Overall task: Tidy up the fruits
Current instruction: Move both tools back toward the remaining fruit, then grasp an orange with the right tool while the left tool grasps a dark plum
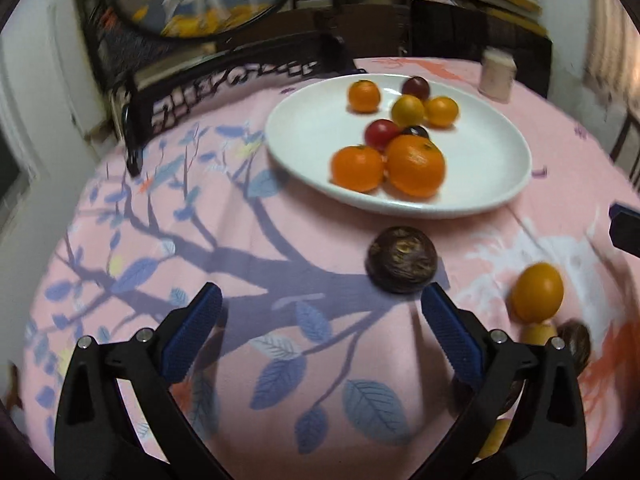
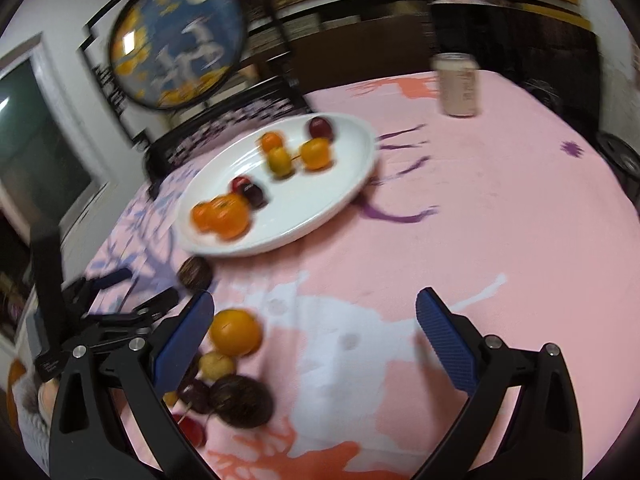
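Both of your hand-held grippers are released and carry nothing: the left hand-held gripper [image 1: 320, 312] hangs with its jaws spread wide over the pink tablecloth [image 1: 248, 216], and the right hand-held gripper [image 2: 314, 320] is just as wide open. The likely next pick is the dark passion fruit [image 1: 401, 260], which sits on the surface just in front of the white plate [image 1: 472, 184] and just ahead of your left hand-held gripper's right-hand fingertip, off to one side of the gap. Shift the gripper sideways until the fruit is centred between the pads, lower until they sit at its widest part, then close gently, since a round fruit will probably roll if one pad touches first. It is nearly spherical, so it has no real long axis; its rough stem scar faces up and toward the camera. The orange fruit [image 1: 538, 292] and the cluster by your right hand-held gripper remain off the plate, where tangerines [image 1: 416, 166] already rest.
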Motion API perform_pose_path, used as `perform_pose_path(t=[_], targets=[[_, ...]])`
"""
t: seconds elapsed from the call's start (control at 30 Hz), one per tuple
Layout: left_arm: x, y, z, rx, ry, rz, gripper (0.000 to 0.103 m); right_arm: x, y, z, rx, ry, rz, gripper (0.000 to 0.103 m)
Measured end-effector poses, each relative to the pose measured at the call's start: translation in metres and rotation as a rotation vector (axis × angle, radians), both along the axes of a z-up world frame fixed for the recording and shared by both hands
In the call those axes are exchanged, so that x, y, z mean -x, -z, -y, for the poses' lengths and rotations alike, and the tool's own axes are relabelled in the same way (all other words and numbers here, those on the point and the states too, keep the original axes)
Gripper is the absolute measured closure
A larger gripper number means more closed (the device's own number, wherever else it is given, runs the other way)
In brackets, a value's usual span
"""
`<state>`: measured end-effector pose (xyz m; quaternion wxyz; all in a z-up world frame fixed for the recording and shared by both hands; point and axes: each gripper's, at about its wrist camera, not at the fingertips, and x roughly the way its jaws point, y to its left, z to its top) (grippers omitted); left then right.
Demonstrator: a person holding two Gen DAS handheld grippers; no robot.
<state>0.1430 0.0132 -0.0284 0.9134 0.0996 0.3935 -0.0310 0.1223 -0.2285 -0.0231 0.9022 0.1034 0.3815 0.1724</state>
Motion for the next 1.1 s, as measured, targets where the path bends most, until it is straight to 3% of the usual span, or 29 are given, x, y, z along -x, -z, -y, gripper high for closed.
perform_pose_path(t=[0.1,0.2,0.37,0.57,0.63,0.67,0.7,0.93,1.1], targets=[[-0.002,0.006,0.008,-0.037,0.005,-0.019,0.002,0.004,0.003,-0.018,0.009,-0.088,-0.005,0.005],[-0.003,0.007,0.003,-0.001,-0.008,-0.031,0.002,0.008,0.007,-0.037,0.041,-0.156,-0.009,0.017],[-0.007,0.013,0.002,0.010,-0.014,-0.072,0.002,0.002,0.020,-0.049,0.071,-0.165,-0.056,0.032],[-0.006,0.014,0.004,0.007,-0.007,-0.075,0.002,-0.007,0.031,-0.064,0.119,-0.162,-0.070,0.038],[-0.007,0.014,0.001,0.024,-0.009,-0.084,0.002,-0.006,0.030,-0.067,0.125,-0.167,-0.055,0.047],[-0.008,0.015,0.000,0.032,-0.009,-0.088,0.002,-0.007,0.029,-0.066,0.113,-0.169,-0.055,0.060],[-0.008,0.015,-0.001,0.039,-0.010,-0.092,0.002,-0.008,0.028,-0.063,0.086,-0.175,-0.060,0.065],[-0.010,0.015,-0.003,0.074,-0.014,-0.101,0.002,-0.009,0.025,-0.053,0.053,-0.151,-0.076,0.065],[-0.005,0.005,0.012,0.104,0.067,-0.052,0.002,-0.008,0.012,-0.033,0.046,-0.072,-0.032,0.065]])
